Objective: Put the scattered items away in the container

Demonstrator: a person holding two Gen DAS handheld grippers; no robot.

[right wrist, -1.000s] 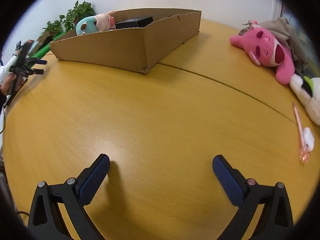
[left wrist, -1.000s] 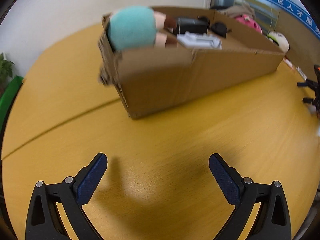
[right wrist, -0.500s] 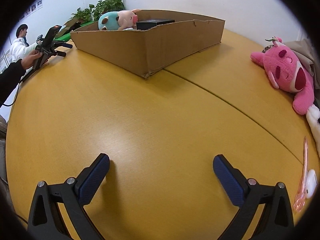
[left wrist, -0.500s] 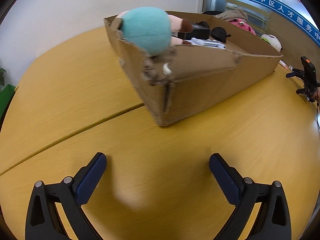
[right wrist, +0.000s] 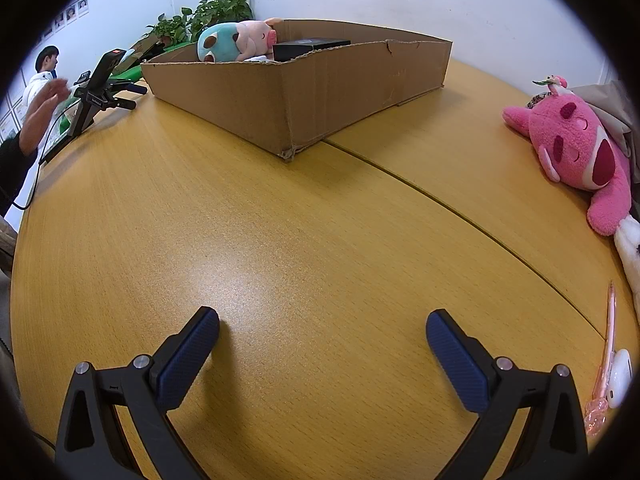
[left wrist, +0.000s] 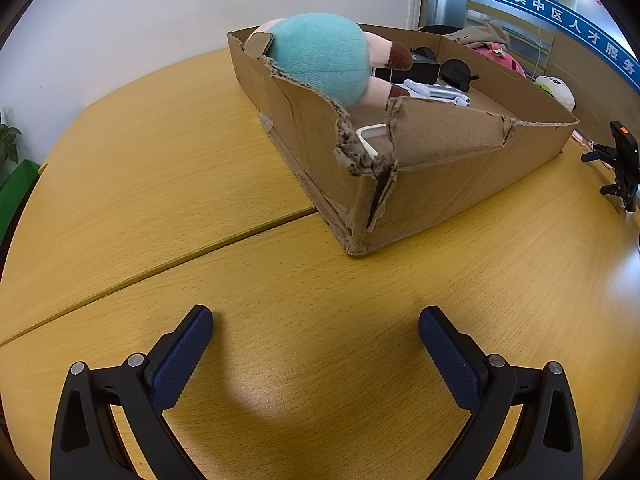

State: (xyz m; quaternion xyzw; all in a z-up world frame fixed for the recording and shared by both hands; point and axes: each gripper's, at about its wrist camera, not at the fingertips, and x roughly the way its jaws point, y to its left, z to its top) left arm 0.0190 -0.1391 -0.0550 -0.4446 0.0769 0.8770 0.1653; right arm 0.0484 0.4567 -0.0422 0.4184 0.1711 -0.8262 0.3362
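Yellow wooden table (right wrist: pixel 280 240) with a torn brown cardboard box (left wrist: pixel 440 176) on it.
Both grippers — left (left wrist: pixel 316 336), right (right wrist: pixel 322 340) — hover spread wide, holding nothing; a pink plush toy (right wrist: pixel 576 152) lies well apart from the box.

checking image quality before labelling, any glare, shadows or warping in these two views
Left wrist view: sharp, heavy fisheye bend with dark corners, a soft shadow on the table between the open left tongs. Right wrist view: also sharp, a pale sheen on the tabletop ahead of the open right tongs, and the cardboard box edges curve.
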